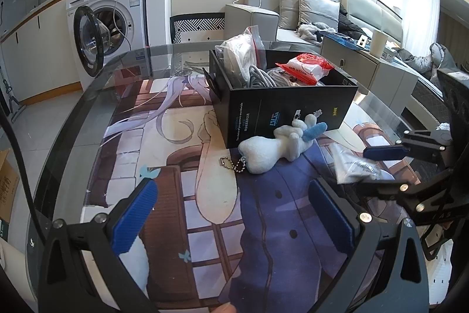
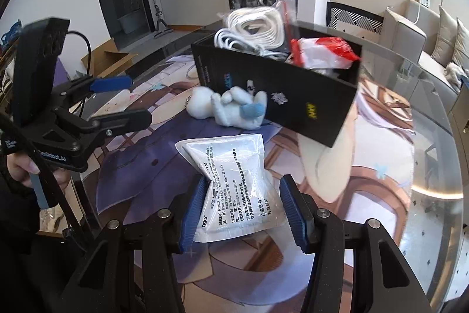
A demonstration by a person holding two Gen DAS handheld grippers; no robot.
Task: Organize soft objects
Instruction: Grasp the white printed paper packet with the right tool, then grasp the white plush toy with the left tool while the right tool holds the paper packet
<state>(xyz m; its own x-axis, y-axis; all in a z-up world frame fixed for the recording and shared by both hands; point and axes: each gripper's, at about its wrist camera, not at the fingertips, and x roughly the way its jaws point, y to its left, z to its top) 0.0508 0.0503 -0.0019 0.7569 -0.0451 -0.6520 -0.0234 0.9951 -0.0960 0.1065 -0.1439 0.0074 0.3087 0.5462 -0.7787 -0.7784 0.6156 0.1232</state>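
On the glass table with its printed anime mat [image 1: 205, 195], the white printed foil pouch [image 2: 231, 189] lies straight ahead between my right gripper's [image 2: 239, 213] spread fingers, lengthwise toward the black box [image 2: 278, 96]; my left gripper [image 1: 234, 216] gapes empty, farther off.

Not much I can actually read from here. The red and white bag [image 1: 306, 67] sitting in the black box [image 1: 281, 110] says "Made in China" on its red part. The side of that box has a blue logo, a small yellow tag and a line of white print, all too small or blurry for me to make out. The white pouch [image 2: 231, 189] between my right fingers has "999" printed near one corner, plus blocks of Chinese print I can't read at this size. My left gripper [image 2: 117, 100] has a label ending in "Robot.AI", the start of it too dim to read.
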